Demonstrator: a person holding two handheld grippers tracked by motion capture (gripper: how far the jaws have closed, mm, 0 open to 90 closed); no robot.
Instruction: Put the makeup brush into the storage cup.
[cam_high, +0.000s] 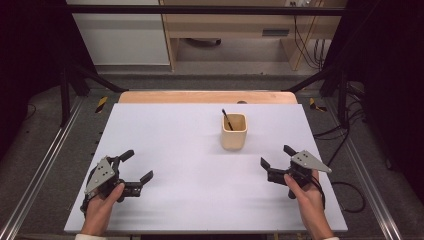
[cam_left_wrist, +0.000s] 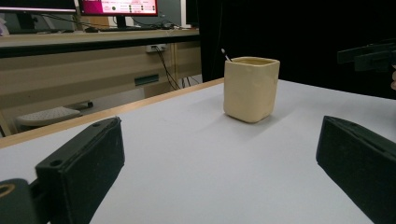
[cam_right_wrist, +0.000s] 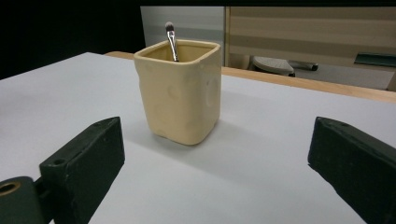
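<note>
A cream square cup (cam_high: 234, 131) stands upright on the white table top (cam_high: 200, 165), right of centre and toward the back. A thin dark-handled brush (cam_high: 227, 119) leans inside it, its tip poking above the rim (cam_right_wrist: 170, 33). My left gripper (cam_high: 136, 166) rests near the front left, open, with nothing between its jaws. My right gripper (cam_high: 275, 156) sits at the front right, open and empty, a short way in front of the cup (cam_right_wrist: 179, 90). The left gripper view shows the cup (cam_left_wrist: 250, 88) farther off.
A wooden strip (cam_high: 207, 97) borders the table's far edge. Metal rails (cam_high: 47, 155) run along both sides, and cables (cam_high: 345, 135) lie on the floor at the right. A desk with monitors (cam_left_wrist: 116, 8) stands beyond the table.
</note>
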